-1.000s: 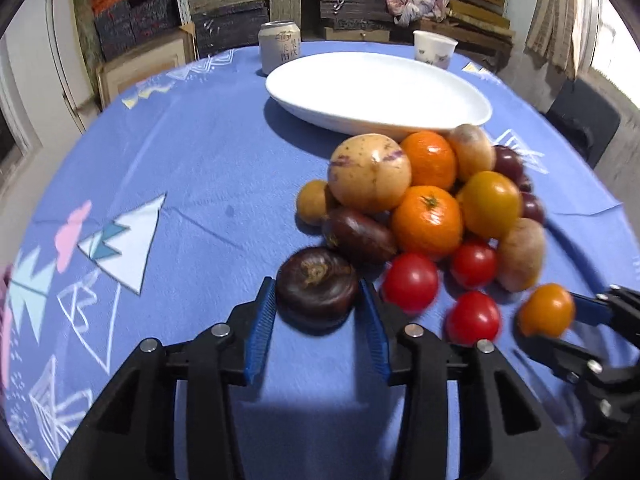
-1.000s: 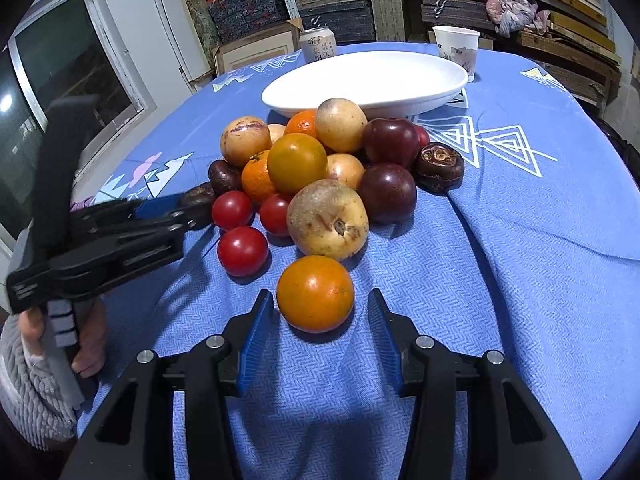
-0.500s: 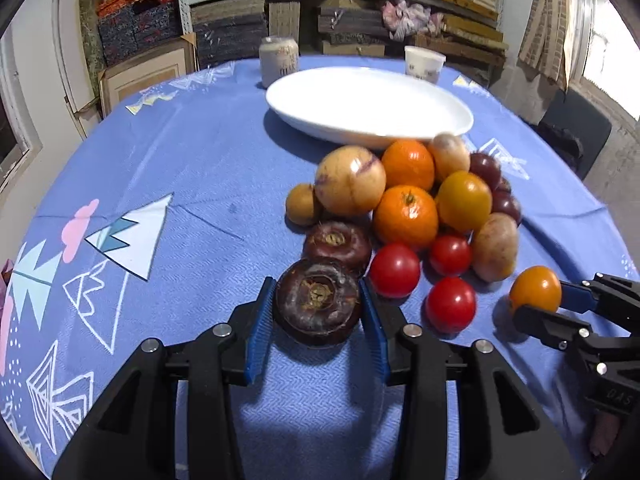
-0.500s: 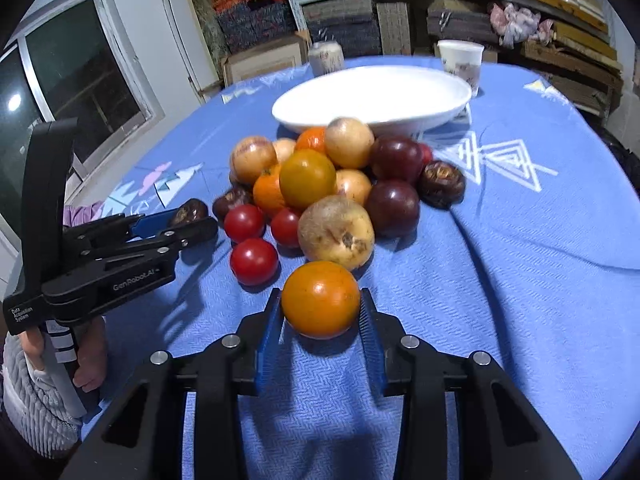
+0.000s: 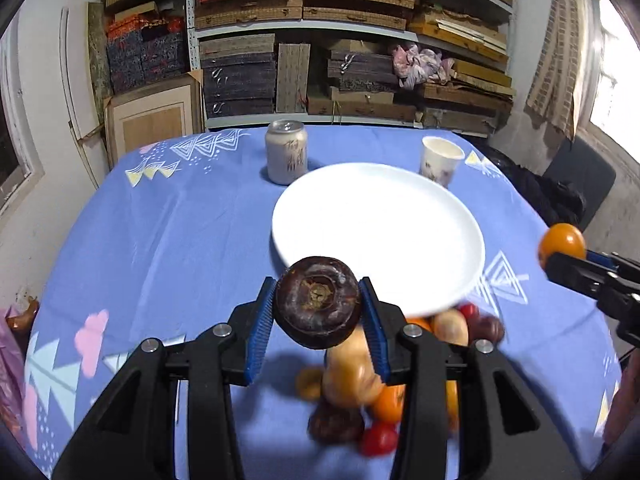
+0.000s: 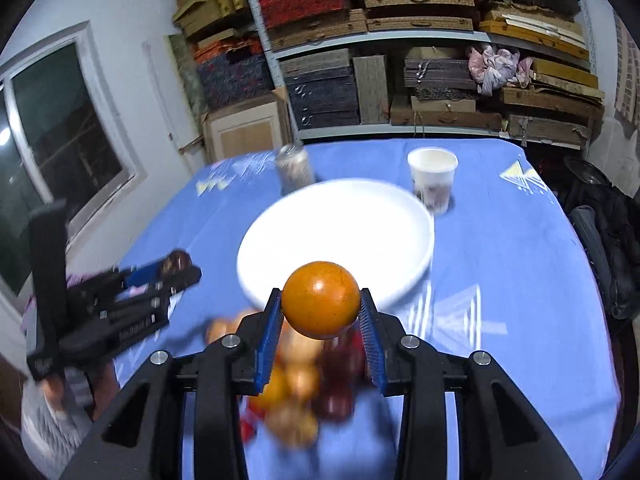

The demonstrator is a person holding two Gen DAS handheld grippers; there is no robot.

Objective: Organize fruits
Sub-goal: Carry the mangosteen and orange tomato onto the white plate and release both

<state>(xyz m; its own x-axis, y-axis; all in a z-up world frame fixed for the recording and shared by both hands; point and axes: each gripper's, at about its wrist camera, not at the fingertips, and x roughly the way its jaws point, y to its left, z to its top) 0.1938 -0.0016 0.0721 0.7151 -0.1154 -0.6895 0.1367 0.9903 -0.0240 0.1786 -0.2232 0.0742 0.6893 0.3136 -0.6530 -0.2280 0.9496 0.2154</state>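
Left wrist view, bottom centre: my left gripper [image 5: 318, 304] is clamped on the dark purple fruit [image 5: 317, 301], blue pads pressed to both sides, stem end facing the camera. A second ago this fruit sat on the cloth at the near edge of the pile with the jaws standing around it; now it is lifted clear, and the pile of fruit [image 5: 372, 392] lies blurred below the fingers at lower centre.

Right wrist view, bottom centre: my right gripper [image 6: 321, 301] holds the orange fruit [image 6: 321, 299] the same way, pads tight on either side. It too was on the cloth a second ago and is now in the air. The rest of the pile shows smeared beneath the fingers, so I judge both hands are in motion.

Mid frame in both views: the white plate [image 5: 452, 216] is bare. In the left view the purple fruit overlaps its near rim; in the right view the orange one does likewise. The right gripper appears at the right edge of the left view, orange fruit raised beside the plate.

Meaning for the task: both picks look done, and the carry to the plate is under way. Release not yet made.

Farther up: a can [image 5: 286, 156] and a paper cup [image 5: 441, 160] stand behind the plate on the blue tablecloth [image 5: 168, 232]. Shelves of boxes [image 5: 348, 40] fill the top of frame.
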